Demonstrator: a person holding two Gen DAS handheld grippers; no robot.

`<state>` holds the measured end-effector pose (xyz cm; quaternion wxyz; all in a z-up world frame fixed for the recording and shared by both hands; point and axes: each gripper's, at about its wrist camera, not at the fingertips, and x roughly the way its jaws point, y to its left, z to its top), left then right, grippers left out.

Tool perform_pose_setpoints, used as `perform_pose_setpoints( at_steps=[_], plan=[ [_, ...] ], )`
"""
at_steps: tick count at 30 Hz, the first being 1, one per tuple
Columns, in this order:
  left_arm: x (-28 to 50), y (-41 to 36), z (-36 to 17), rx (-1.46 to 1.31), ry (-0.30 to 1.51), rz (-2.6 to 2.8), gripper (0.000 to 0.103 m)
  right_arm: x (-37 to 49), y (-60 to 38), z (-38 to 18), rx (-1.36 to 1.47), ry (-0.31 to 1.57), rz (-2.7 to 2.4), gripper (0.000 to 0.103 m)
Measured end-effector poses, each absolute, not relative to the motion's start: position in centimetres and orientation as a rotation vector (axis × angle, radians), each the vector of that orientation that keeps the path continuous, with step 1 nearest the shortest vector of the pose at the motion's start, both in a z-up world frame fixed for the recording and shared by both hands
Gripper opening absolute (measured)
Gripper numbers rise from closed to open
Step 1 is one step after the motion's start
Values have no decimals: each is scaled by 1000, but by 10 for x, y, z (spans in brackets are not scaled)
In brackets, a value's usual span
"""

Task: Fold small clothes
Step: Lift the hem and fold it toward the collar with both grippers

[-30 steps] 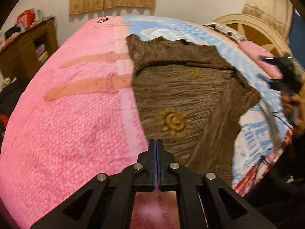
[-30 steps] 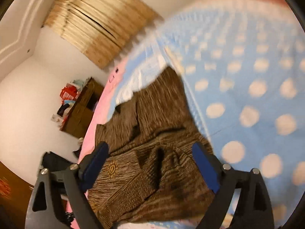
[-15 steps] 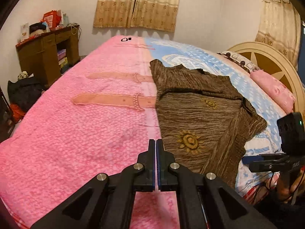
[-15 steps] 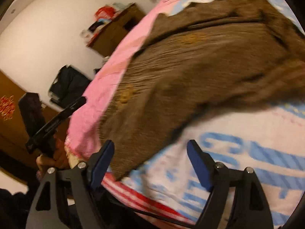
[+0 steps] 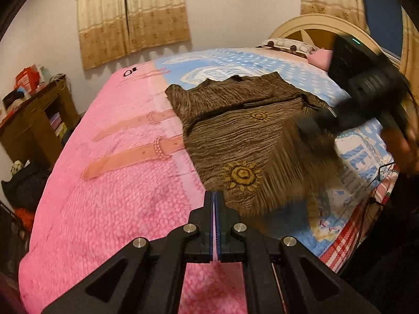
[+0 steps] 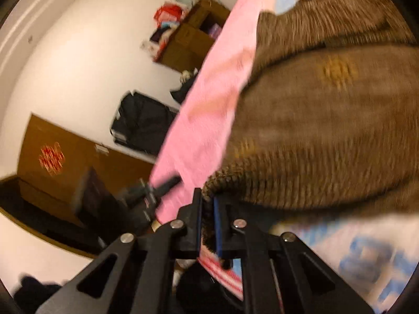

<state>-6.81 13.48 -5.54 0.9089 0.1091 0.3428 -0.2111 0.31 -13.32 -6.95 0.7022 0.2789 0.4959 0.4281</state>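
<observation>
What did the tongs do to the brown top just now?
The right tongs, open a moment ago, closed on the near edge of the brown top and are lifting it. The left tongs stayed shut, holding nothing, above the pink blanket.

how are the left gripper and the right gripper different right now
The left gripper is shut on nothing, its fingers pressed together above the pink blanket; the right gripper is shut on the brown garment, pinching its hem. The left gripper looks sharp and steady, while the right gripper shows motion-blurred beside the garment. Both are black with blue pads.
</observation>
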Motion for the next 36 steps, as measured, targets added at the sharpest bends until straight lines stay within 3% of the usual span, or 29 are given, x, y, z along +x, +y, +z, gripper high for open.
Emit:
perform_pose_setpoints(
  at_steps=[3,4,5,7,8,12,21,27,36],
  plan=[
    [-56,131,-57,210,720,-469,1,49,-144,-77,766,1092,936,16],
    [-51,129,-56,213,726,-473,1,60,-144,-85,817,1094,920,30],
    [-47,128,-56,216,727,-476,1,70,-146,-94,865,1105,891,57],
    [-43,126,-54,219,721,-486,1,81,-149,-103,890,1124,830,82],
    [-41,125,-52,216,715,-500,1,79,-155,-106,907,1110,819,85],
    [-21,116,-52,211,729,-534,1,67,-193,-98,974,1023,816,86],
    [42,88,-59,41,821,-593,1,-13,-275,-50,707,790,570,85],
    [53,66,-93,77,904,-593,1,-50,-299,-55,689,765,467,85],
    [52,96,-104,-165,851,-664,1,-50,-312,-76,794,777,458,85]
  ],
)
